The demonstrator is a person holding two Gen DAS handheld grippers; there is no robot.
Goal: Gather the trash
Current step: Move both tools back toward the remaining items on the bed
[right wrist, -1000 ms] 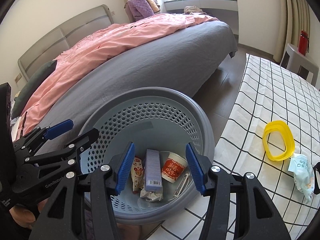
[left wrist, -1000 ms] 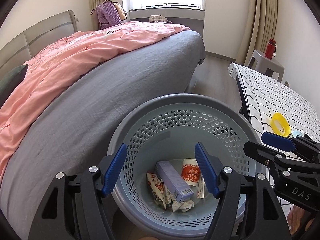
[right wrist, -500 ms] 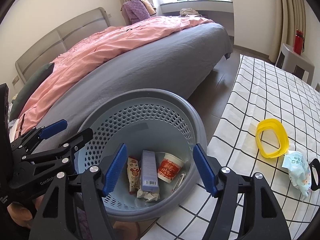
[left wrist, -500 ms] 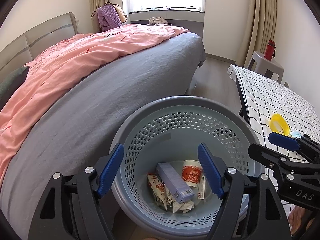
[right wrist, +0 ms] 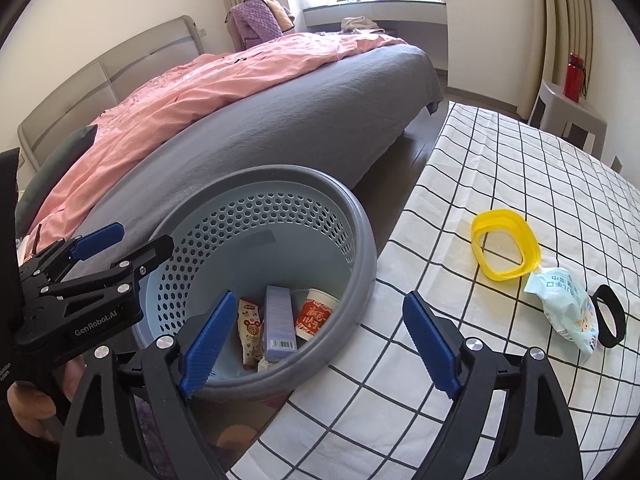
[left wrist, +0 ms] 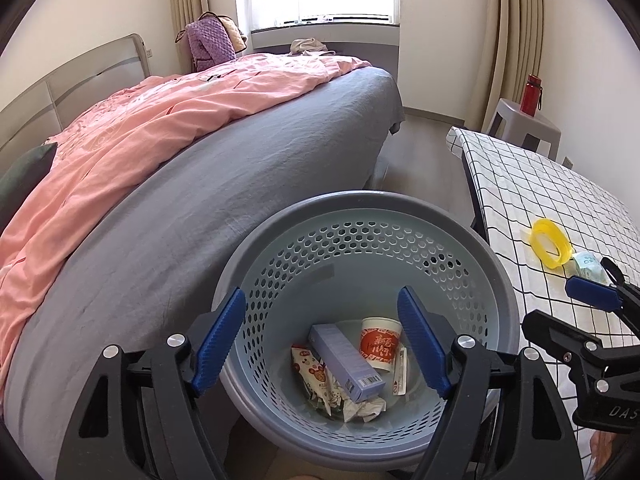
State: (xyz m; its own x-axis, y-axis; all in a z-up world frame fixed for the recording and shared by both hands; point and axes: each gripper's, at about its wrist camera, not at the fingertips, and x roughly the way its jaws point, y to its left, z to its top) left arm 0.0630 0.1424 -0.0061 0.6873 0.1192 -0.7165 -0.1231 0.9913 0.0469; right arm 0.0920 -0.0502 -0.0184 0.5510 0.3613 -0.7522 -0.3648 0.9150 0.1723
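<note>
Now, from the jaws outward, as we see it:

Left gripper (left wrist: 322, 342): our jaws have just been opening and stand apart with nothing between them; they hang above the bin's mouth.

Right gripper (right wrist: 318, 344): our jaws have just been opening too, wider than the left, and hold nothing; one finger sits over the bin's rim, the other over the table's edge.

Bin (left wrist: 472, 232): grey, round, with a perforated wall, between the bed and the table, just beside both.

In the bin: we see a lilac box (left wrist: 346, 362) lying across the bottom, a paper cup (left wrist: 380, 344) with red print on its side next to it, a snack wrapper (left wrist: 310, 368) and some crumpled paper (left wrist: 366, 406) under the box.

Table (right wrist: 500, 152): covered with a white cloth with a black grid.

On the table: a yellow ring (right wrist: 505, 249), a pale green packet (right wrist: 568, 308) touching it on the near side, and a black band (right wrist: 609, 316) just beside the packet. All three lie well apart from the bin.

Hand (right wrist: 28, 408): we see part of it low at the left of the right view, under the left gripper.

Bed (left wrist: 240, 184): grey sheet, with a pink quilt (left wrist: 160, 128) over its far half.

Stool (left wrist: 528, 126): by the far wall, with a red bottle (left wrist: 530, 94) upright on it.
</note>
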